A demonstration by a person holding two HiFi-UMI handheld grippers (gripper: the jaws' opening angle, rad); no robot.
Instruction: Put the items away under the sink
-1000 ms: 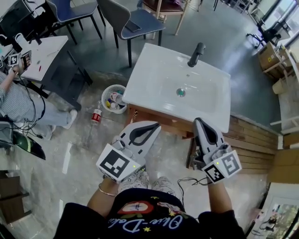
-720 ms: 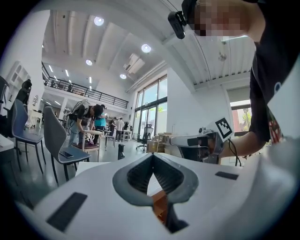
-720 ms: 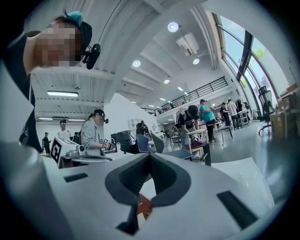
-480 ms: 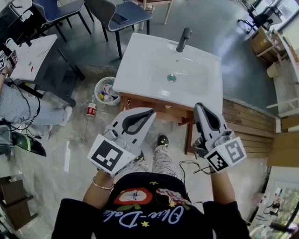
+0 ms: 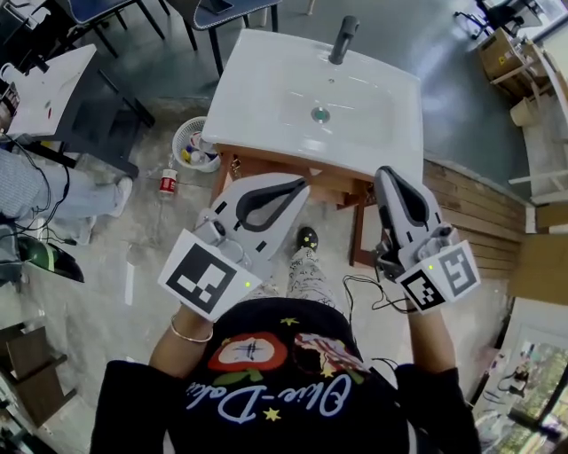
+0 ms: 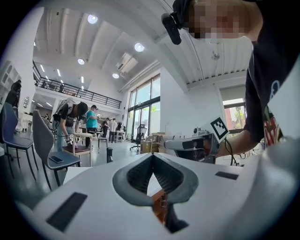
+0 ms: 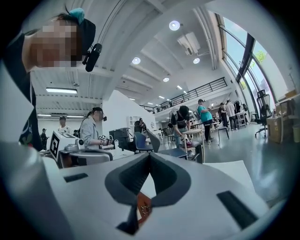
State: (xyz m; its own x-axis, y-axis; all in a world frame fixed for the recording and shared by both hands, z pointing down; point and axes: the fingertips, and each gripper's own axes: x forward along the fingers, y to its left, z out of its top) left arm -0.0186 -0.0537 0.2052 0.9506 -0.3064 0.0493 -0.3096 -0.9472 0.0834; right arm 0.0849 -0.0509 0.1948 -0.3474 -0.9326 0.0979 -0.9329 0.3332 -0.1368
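Two sets of tongs, closed tip to tip, empty: left tongs, right tongs, near front edge of sink. Items in basket on floor beside sink; bottle just beside basket.

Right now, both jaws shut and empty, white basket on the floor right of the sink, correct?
No: head view shows the white basket left of the sink, on the floor. Left gripper and right gripper are shut and empty.

Basket, bottle on floor left of sink; chair behind sink.
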